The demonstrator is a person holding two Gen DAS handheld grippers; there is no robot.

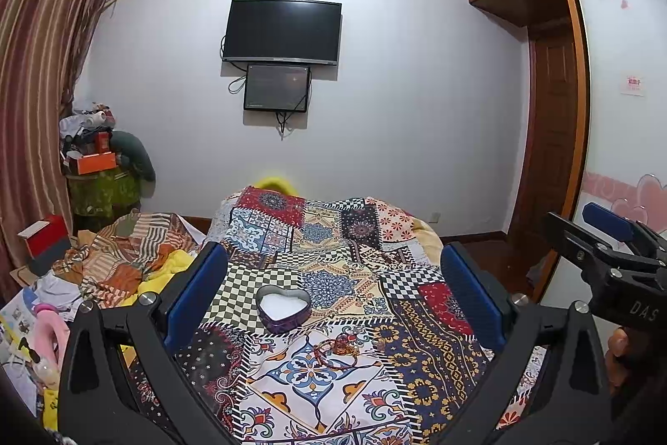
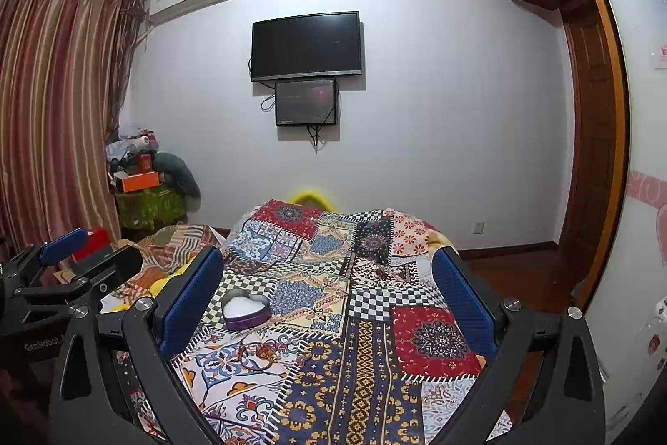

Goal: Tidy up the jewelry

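A purple heart-shaped box (image 1: 283, 308) with a white lining stands open on the patchwork bedspread (image 1: 421, 361); it also shows in the right wrist view (image 2: 245, 310). Red bead bracelets (image 1: 339, 351) lie in a small heap just in front of the box, also seen in the right wrist view (image 2: 259, 354). My left gripper (image 1: 333, 278) is open and empty, held above the bed facing the box. My right gripper (image 2: 327, 276) is open and empty, to the right of the box. Each gripper shows at the edge of the other's view.
A striped cloth and loose clutter (image 1: 125, 265) lie left of the bed. A red box (image 1: 43, 238) and a piled stand (image 1: 100, 169) are by the curtain. A wardrobe (image 1: 554, 111) stands on the right. A TV (image 1: 283, 32) hangs on the far wall.
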